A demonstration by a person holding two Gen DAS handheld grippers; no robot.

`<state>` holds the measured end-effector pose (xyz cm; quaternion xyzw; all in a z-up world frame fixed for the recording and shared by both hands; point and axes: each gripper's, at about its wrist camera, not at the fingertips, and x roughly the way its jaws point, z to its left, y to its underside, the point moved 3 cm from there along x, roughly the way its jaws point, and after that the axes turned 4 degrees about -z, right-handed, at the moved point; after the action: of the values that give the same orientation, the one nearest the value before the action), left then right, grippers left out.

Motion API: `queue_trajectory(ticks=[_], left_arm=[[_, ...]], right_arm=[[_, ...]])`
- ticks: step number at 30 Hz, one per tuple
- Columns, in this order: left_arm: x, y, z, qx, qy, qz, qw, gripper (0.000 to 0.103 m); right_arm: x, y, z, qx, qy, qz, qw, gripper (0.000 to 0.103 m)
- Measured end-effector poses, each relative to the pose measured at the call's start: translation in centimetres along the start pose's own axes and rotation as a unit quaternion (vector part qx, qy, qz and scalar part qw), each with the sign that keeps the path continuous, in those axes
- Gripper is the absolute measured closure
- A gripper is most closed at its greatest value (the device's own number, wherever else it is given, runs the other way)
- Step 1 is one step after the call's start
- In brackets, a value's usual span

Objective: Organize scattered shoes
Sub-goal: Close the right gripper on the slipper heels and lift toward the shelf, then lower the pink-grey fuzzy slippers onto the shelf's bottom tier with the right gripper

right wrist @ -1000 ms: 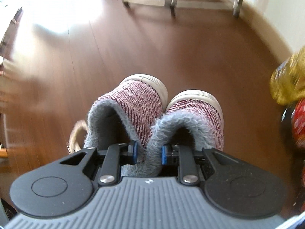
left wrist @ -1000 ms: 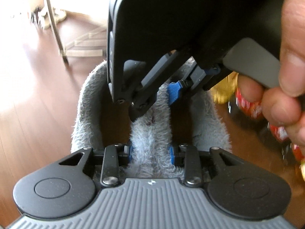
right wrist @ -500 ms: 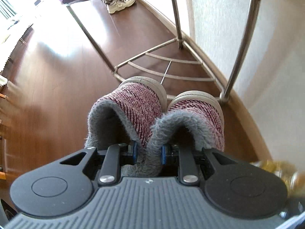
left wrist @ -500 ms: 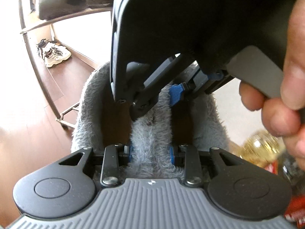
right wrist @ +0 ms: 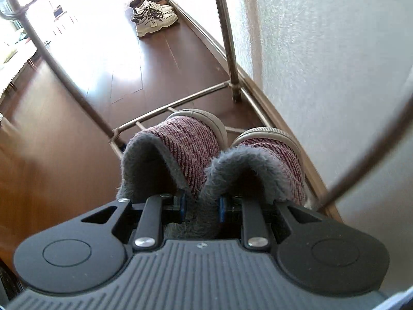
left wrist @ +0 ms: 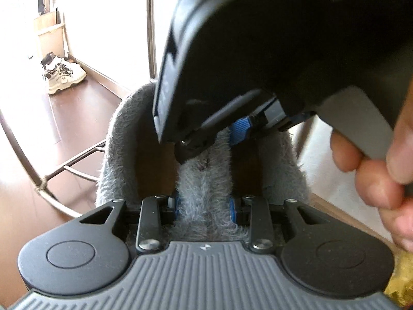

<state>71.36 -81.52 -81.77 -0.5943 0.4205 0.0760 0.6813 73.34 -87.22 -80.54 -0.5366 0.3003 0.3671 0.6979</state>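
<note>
A pair of maroon knit slippers (right wrist: pixel 191 142) with grey fleece lining is held side by side. My right gripper (right wrist: pixel 201 205) is shut on their touching inner fleece edges, toes pointing away, over the low rungs of a metal shoe rack (right wrist: pixel 180 100). In the left wrist view my left gripper (left wrist: pixel 205 205) is shut on the same grey fleece (left wrist: pixel 204 180) nearer the heels. The right gripper's black body (left wrist: pixel 258 51) and the hand holding it fill the top of that view.
White sneakers (right wrist: pixel 155 20) stand on the dark wood floor by the baseboard, also seen in the left wrist view (left wrist: pixel 64 77). A white textured wall (right wrist: pixel 322 64) is on the right. Rack posts (right wrist: pixel 227 33) rise around the slippers. A yellow packet (left wrist: pixel 402 281) lies at lower right.
Both grippers have carried the slippers forward and down into the bottom level of the rack. The rack rungs and wall are now close. Both grips are unchanged.
</note>
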Motion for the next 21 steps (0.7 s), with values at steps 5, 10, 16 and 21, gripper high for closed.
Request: queue_trajectory(ticks=[5,10,16,21], left_arm=[[4.1,-2.4,1.1,0.001,0.011,-0.025,0.9996,0.062],[7.1,-4.2,1.3,0.028,0.017,-0.043,0.9985,0.059],[8.7,-5.5,1.9,0.031,0.046,-0.069,0.9961,0.057],[8.0,-6.8,1.5,0.049,0.04,-0.121,0.9907,0.059]], right_arm=[[4.3,-2.4,-0.6,-0.007,-0.005,-0.022,1.0,0.082],[5.7,-4.1,-0.7,-0.009,-0.005,-0.024,1.0,0.074],[3.6,-4.2,1.0,-0.108,0.049,-0.121,0.986,0.018],[-1.9,-3.8,2.6,-0.101,0.06,-0.244,0.963,0.018]])
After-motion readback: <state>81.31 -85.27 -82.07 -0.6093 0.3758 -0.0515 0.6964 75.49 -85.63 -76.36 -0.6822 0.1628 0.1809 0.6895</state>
